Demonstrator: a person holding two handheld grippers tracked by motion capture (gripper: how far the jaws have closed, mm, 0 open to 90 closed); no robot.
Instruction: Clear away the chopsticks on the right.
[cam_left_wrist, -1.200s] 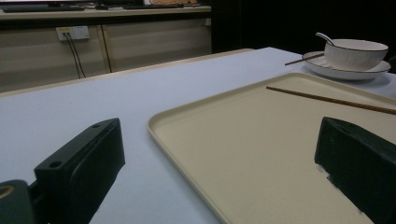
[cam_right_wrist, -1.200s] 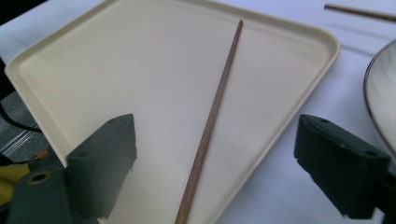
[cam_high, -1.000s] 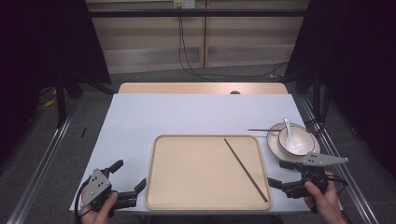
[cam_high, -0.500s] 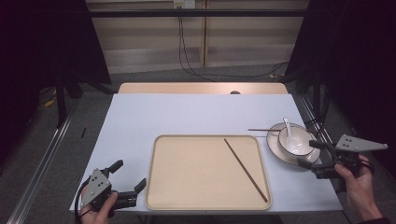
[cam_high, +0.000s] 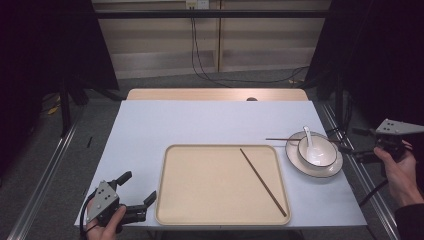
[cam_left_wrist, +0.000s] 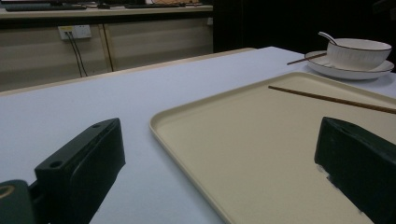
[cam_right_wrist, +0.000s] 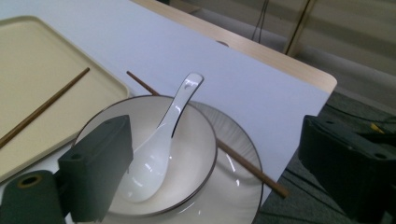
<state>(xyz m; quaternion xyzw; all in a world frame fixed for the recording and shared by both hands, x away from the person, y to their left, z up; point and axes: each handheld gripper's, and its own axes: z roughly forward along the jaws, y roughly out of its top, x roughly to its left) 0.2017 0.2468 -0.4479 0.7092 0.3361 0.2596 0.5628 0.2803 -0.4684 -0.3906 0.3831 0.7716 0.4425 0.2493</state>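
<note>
A: High view first: where is the bowl (cam_high: 317, 151)?

B: On the plate (cam_high: 314, 170), just off the tray's (cam_high: 220, 220) right rim, near the right edge of the table (cam_high: 200, 120). A white spoon (cam_high: 308, 136) lies in it, handle over the far rim.

A: And the right gripper (cam_high: 350, 150)?

B: Held past the table's right edge, raised, pointing left at the bowl. Right gripper view shows its jaws spread wide, grasping nothing; the bowl (cam_right_wrist: 159, 154) lies between and beyond them.

A: Chopsticks?

B: One chopstick (cam_high: 285, 139) rests across the plate's far rim behind the bowl, its tip out on the table to the left. The other chopstick (cam_high: 263, 174) lies slantwise inside the tray, right half, its near end close to the tray's front right corner.

A: Room around the plate?

B: Bare table behind it and in front of it. Only a narrow strip between plate and tray, and a little between plate and table edge.

A: Left gripper (cam_high: 136, 192)?

B: At the front left corner of the table, just beside the tray's near left corner, jaws open and empty. Left gripper view looks low across the tray (cam_left_wrist: 261, 154); its left half is bare.
</note>
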